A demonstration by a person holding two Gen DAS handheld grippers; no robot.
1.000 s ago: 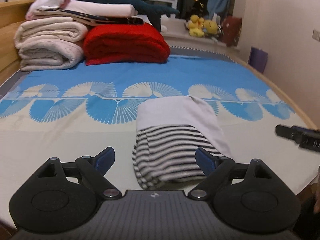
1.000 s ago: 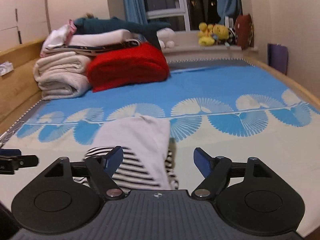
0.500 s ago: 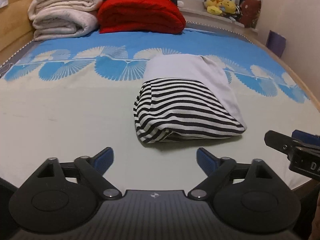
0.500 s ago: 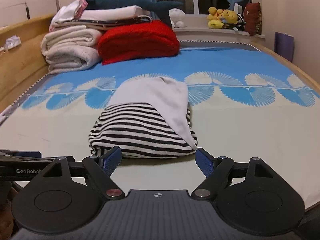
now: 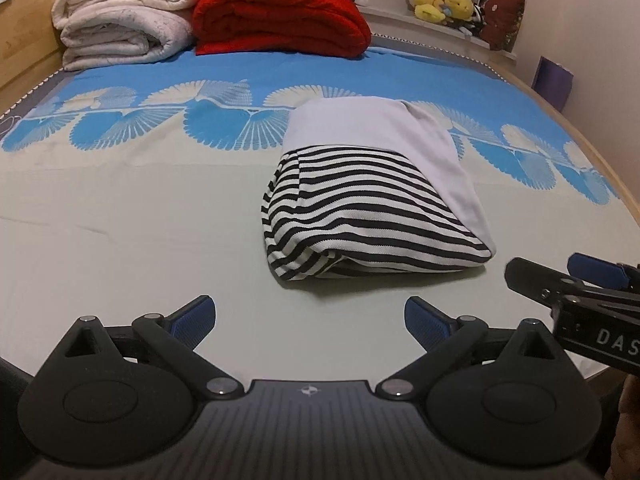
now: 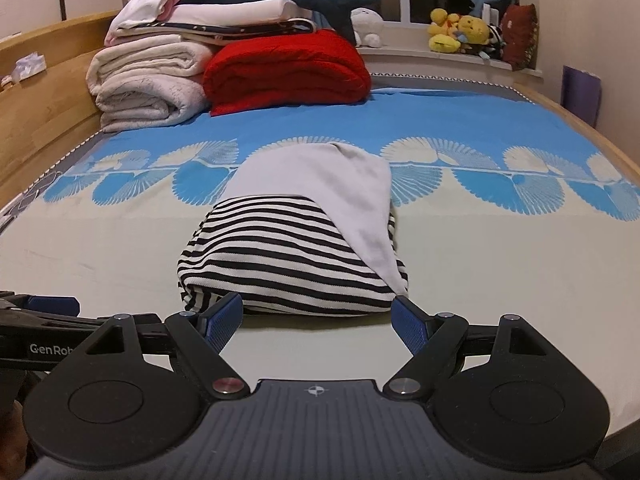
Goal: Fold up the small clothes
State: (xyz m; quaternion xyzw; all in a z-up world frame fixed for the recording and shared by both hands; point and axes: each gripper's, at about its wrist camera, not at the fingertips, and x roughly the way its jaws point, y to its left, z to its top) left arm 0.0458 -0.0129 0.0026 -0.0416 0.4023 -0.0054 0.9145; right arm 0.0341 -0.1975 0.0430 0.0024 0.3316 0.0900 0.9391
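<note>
So the folded black-and-white striped garment with the grey panel point(image 6: 296, 240) sits mid-bed point(image 5: 120, 220), long axis running away from me. Right gripper point(image 6: 318, 318) is nearer, at its front edge; left gripper point(image 5: 310, 320), just widening, hangs back. Both gape empty.

**Soft cloth, matt plastic**

We see a garment point(image 5: 372, 208) of ribbed striped knit and smooth grey cloth on a smooth printed bedsheet point(image 5: 132, 220). The red blanket point(image 5: 280, 16) looks fuzzy, the cream blankets point(image 5: 124, 28) nubbly. Our left hand-held gripper point(image 5: 310, 320) is matt black plastic with textured blue pads point(image 5: 192, 318) and shiny metal pivots. The bed frame point(image 6: 40, 112) is pale wood.
</note>
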